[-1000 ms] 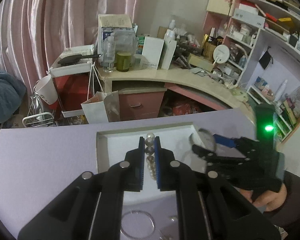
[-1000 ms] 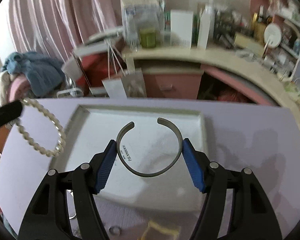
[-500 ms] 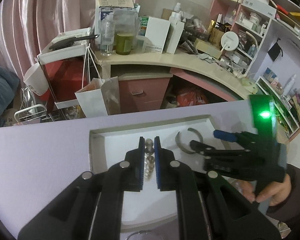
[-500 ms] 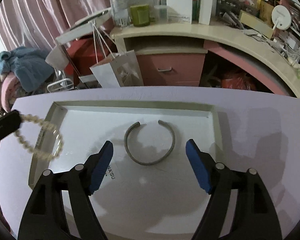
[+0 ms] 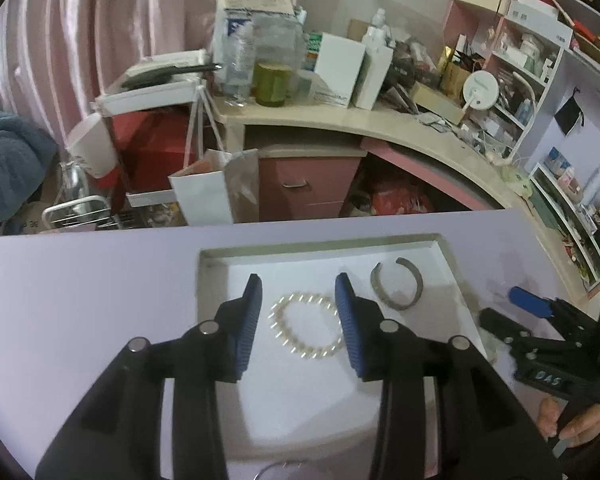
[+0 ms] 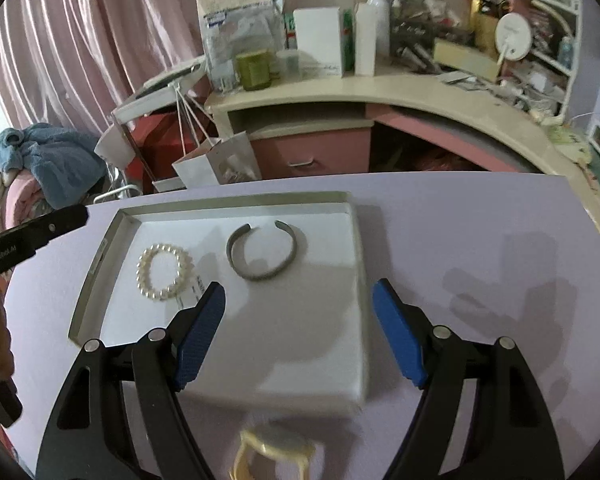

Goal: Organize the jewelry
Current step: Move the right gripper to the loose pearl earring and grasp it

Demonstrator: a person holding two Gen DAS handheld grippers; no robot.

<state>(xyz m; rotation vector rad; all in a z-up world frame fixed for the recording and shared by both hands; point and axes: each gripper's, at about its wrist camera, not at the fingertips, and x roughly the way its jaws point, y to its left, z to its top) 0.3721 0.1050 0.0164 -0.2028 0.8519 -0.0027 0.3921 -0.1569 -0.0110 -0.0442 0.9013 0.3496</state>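
Shallow white tray (image 5: 216, 280) on the lilac bench (image 5: 80, 288), taken here as the landmark for all positions. Inside the tray lie two pieces, apart from one another: a pearl bracelet (image 5: 305, 330) toward the tray's left half and an open metal cuff (image 5: 397, 286) nearer its far right corner. Both rest flat on the tray floor, free of any tool, the cuff's gap turned toward the tray's far wall.

The left gripper (image 5: 298, 316) hovers over the tray with its jaws spread wide, one blue pad on either side of the pearl bracelet and neither touching it; the loop lies flat rather than bunched, which suits a soft strand that would otherwise tangle. The right gripper (image 6: 298, 336) sits over the tray's near edge, jaws likewise wide apart and empty, the cuff beyond its pads. In the left view it appears off the tray's right side (image 5: 528, 312).

Outside the tray, on the near side, a pale gold piece (image 6: 272, 456) rests on the bench, blurred and partly cut off by the frame; its kind cannot be told. A thin ring-like outline (image 5: 284, 470) shows at the same near edge in the left view. Judged from this layout, two items are sorted and the near-side pieces remain to be collected, probably into the tray's unoccupied near half.
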